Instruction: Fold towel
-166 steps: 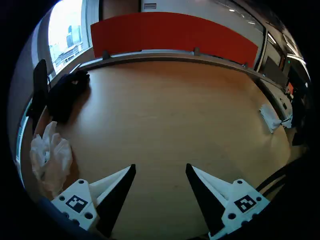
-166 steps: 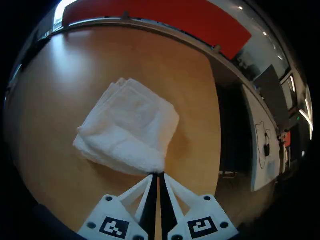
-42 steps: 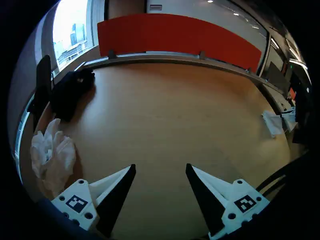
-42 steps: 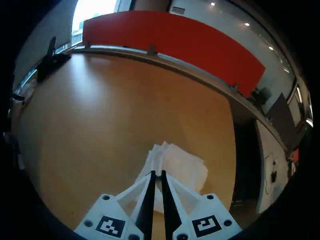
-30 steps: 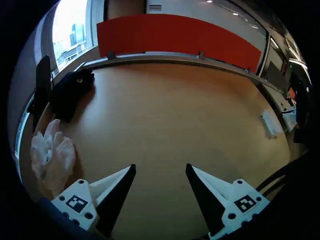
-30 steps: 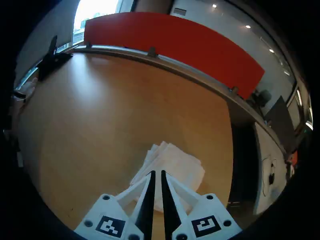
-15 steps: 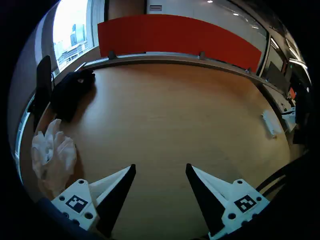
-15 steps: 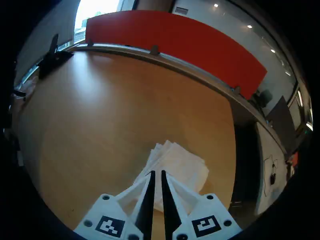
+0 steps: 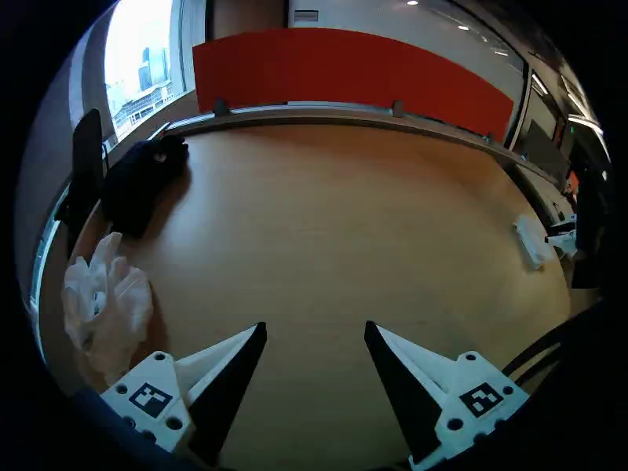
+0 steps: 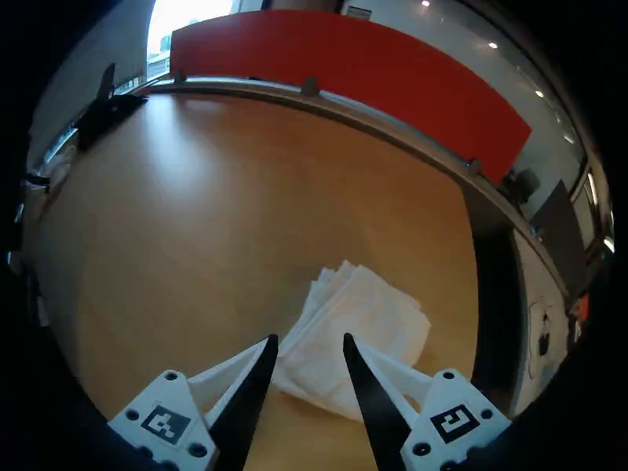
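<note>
Towel lies folded on the table
Right gripper parted at its near edge; left gripper spread wide, well away left

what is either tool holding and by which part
Nothing. The right tool stands open at the near edge of the folded towel, not pinching it; the left tool is open too.

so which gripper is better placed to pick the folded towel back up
Right. The right gripper has its open fingers at the near edge of the folded towel; the left gripper, also open, points at the table, with the towel far off to its side.
</note>
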The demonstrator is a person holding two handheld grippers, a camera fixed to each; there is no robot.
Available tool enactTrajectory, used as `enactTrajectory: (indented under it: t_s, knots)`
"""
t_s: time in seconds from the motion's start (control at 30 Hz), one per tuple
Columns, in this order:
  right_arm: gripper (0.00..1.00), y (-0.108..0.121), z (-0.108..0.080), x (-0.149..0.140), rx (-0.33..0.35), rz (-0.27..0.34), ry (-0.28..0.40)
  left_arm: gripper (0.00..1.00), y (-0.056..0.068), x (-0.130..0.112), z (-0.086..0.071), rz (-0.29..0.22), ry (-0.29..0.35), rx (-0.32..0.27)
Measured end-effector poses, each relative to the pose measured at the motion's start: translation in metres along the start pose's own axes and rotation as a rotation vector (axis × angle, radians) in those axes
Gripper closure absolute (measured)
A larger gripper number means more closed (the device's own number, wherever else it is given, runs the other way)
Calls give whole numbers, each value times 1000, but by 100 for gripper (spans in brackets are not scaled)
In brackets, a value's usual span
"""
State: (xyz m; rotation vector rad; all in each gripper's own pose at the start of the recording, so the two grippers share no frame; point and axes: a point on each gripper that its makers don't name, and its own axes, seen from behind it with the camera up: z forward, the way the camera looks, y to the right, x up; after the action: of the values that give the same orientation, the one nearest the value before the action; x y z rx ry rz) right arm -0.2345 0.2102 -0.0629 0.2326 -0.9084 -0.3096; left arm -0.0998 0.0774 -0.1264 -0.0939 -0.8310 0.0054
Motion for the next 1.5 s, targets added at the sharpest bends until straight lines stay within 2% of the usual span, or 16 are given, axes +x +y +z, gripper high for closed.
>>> enactTrajectory:
  t_s: [0.57,0.83,1.3,1.5]
  knots:
    - [37,-16,29,-32,19,3,-57,7,-6,-12,-4,-3,-20,19]
    - [51,-10,32,-35,1,3,-66,7,-5,-13,-4,-1,-22,21]
    - [51,-13,36,-40,5,-9,-77,7,-3,-11,-1,4,-24,19]
    - [78,-10,37,-40,-3,-12,-73,7,-4,-12,-2,4,-26,21]
